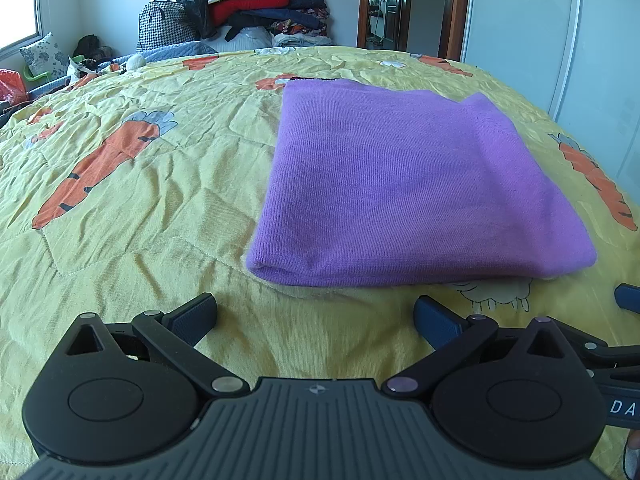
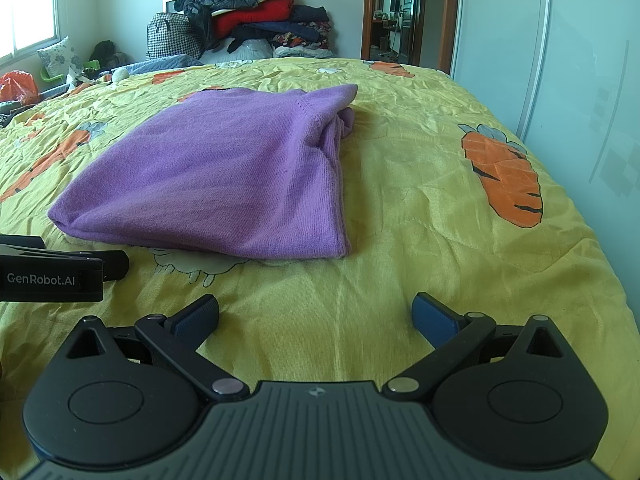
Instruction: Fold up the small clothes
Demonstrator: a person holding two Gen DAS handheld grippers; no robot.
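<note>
A purple knitted sweater (image 1: 404,184) lies folded into a flat rectangle on the yellow carrot-print bedspread (image 1: 140,184). It also shows in the right wrist view (image 2: 224,176), with a sleeve end sticking out at its far right corner. My left gripper (image 1: 314,316) is open and empty, just short of the sweater's near edge. My right gripper (image 2: 316,316) is open and empty, short of the sweater's near right corner. The left gripper's body shows at the left edge of the right wrist view (image 2: 52,272).
A pile of clothes and bags (image 1: 240,8) is stacked at the far end of the bed. A doorway (image 1: 394,4) and a white wardrobe door (image 1: 540,28) are on the right. A window and cluttered items (image 1: 24,68) are at the far left.
</note>
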